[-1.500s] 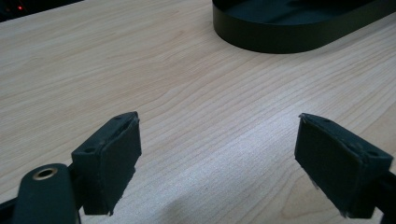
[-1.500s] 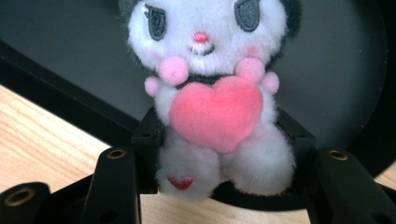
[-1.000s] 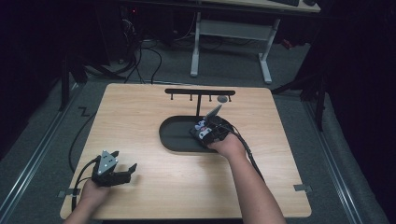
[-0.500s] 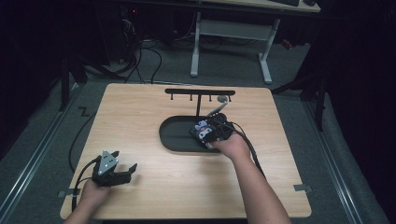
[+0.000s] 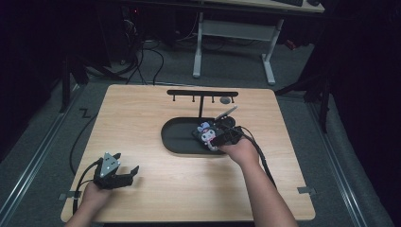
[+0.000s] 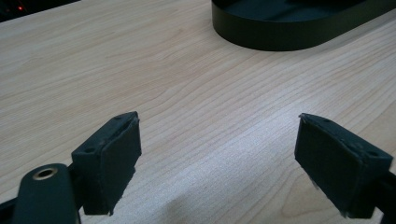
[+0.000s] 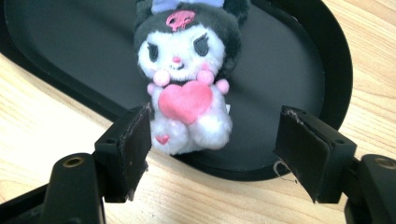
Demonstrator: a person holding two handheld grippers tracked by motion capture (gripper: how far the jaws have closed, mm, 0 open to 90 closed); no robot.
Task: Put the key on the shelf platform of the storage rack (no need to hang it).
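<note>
My right gripper [image 7: 212,144] hangs over the near rim of the tray, its jaws apart and just now closing a little, with a gap between the right pad and the toy; whether the left pad touches it I cannot tell. Between and just beyond them is a small plush toy [image 7: 189,79]: white fluffy face and body, black hood with a pink skull mark and a purple bow, pink heart held at its chest. It lies in the black oval tray [image 7: 299,60], feet at the rim. My left gripper [image 6: 219,163] rests well apart, spread wide over the bare wooden table [image 6: 187,84].
</note>
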